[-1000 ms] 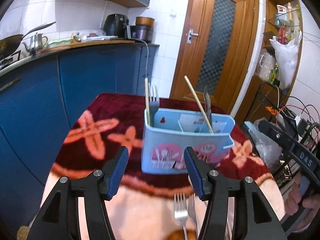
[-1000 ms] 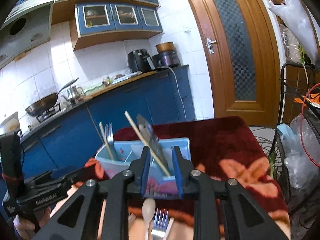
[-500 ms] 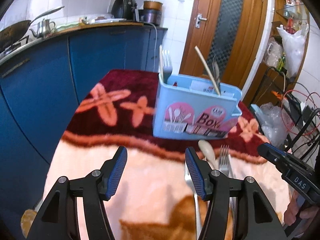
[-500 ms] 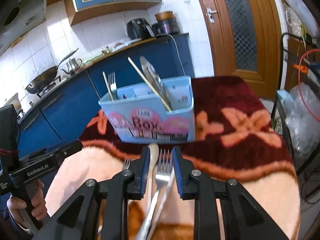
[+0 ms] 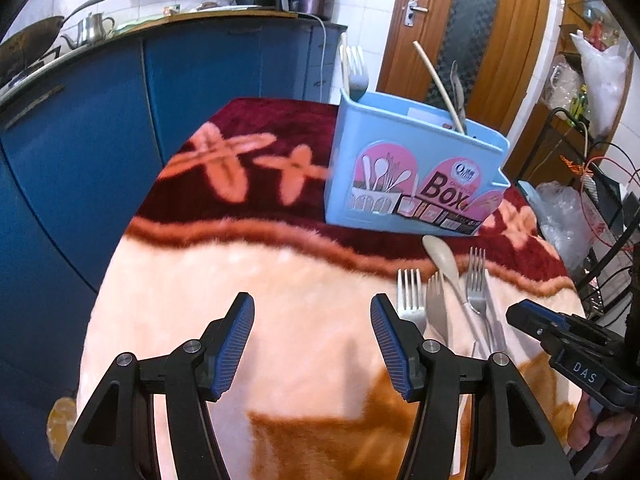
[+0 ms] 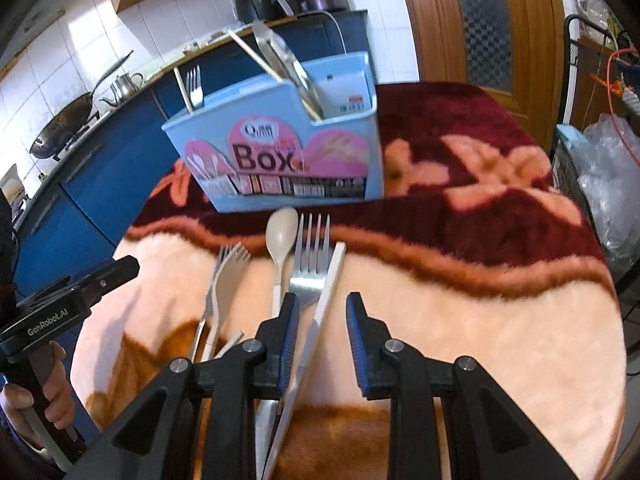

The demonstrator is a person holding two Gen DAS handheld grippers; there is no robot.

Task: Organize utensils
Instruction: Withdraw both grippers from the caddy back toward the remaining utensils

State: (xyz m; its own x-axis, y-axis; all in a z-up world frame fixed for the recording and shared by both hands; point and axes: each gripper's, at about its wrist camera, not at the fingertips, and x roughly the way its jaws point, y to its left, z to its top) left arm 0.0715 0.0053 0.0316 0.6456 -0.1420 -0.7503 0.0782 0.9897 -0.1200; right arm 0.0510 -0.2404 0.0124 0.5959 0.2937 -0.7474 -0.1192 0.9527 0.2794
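Right tool (image 6: 318, 320) hovering narrow and empty over fork (image 6: 310, 256) and chopstick (image 6: 326, 296); left tool (image 5: 312, 340) gaping wide, utensils lying just right of it; box (image 6: 280, 160) standing beyond.

Shiny metal forks (image 6: 310, 264) and a matt beige plastic spoon (image 6: 281, 236) lie on a fuzzy plush cloth (image 6: 480, 320); behind them, a smooth, light-blue plastic utensil box (image 6: 280, 152) bears glossy printed labels.
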